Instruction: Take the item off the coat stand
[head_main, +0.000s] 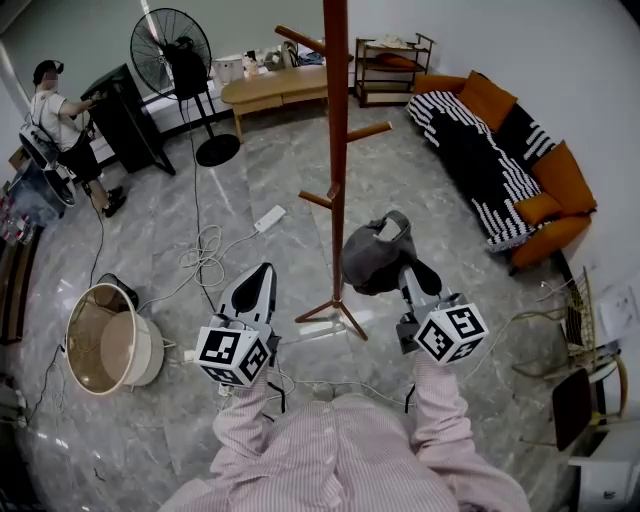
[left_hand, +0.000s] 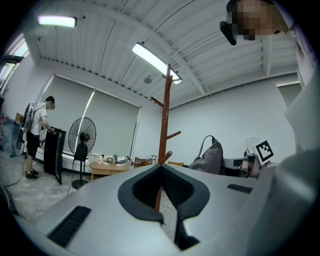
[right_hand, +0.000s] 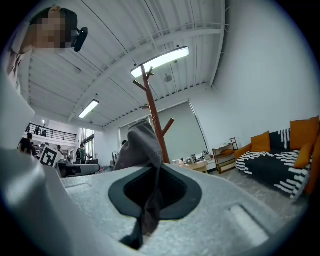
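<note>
Now the person is holding the right gripper (head_main: 408, 268) up in front of the body, and its jaws are pressing together on a fold of the grey fabric item (head_main: 375, 255). In the right gripper view the cloth (right_hand: 142, 150) is running down between the two pads and hanging out below them. The item is not resting on any peg; it is hanging in the air just beside the pole of the coat stand (head_main: 336, 150), on its right side, above the stand's feet. The stand itself is standing near the middle of the marble floor (head_main: 240, 190).

The left gripper (head_main: 258, 280) is hovering lower on the left, apart from the stand. Its jaws (left_hand: 161, 167) are lying together with nothing between them.

Along the right edge of the floor a sofa (head_main: 490, 150) with orange cushions is standing. At the far edge are a wooden table (head_main: 275, 88) and a black fan (head_main: 170, 50). Near the left edge a round bucket (head_main: 100, 338) is sitting, and another person (head_main: 60, 110) is working in the far left corner.
</note>
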